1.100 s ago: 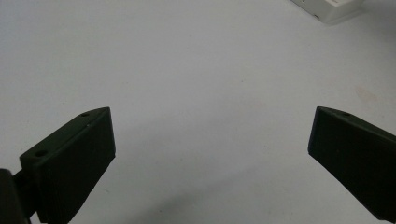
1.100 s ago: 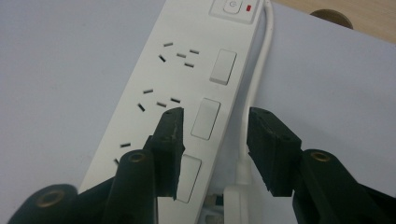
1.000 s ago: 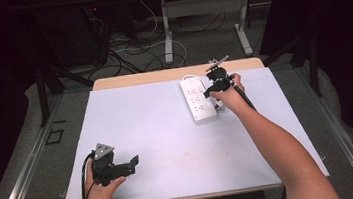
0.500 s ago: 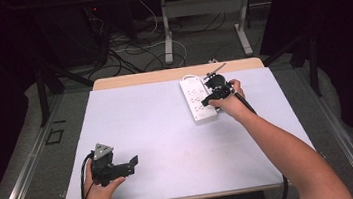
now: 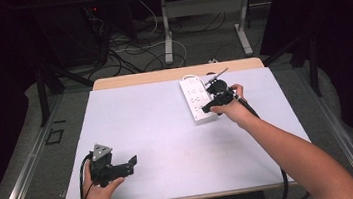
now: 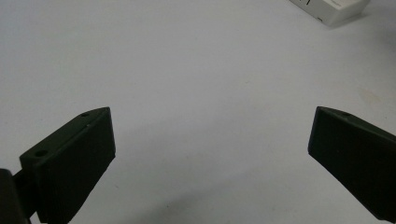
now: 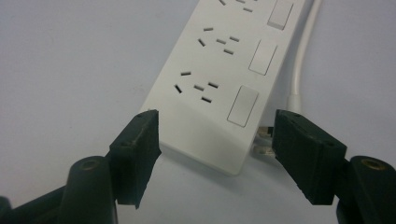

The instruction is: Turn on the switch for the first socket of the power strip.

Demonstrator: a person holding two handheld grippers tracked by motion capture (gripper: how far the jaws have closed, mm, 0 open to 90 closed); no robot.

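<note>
**Power strip being straddled**

The white power strip [image 7: 219,70], lying at the desk's [image 5: 158,132] far right, is now being bracketed by the lowered right gripper [image 7: 217,140], fingers apart, suggesting a grasp. The left gripper [image 6: 210,154] is being held open, idle.

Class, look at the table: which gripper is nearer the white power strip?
Right. The right gripper hangs over the power strip's near end, jaws open astride it; the left gripper sits far off by the table's near-left edge.

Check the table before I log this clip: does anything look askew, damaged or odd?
Nothing looks damaged or spilled. The white power strip lies flat, angled slightly to the table edges. The right gripper straddles its near end, jaws open; the left gripper is open over bare tabletop.
</note>
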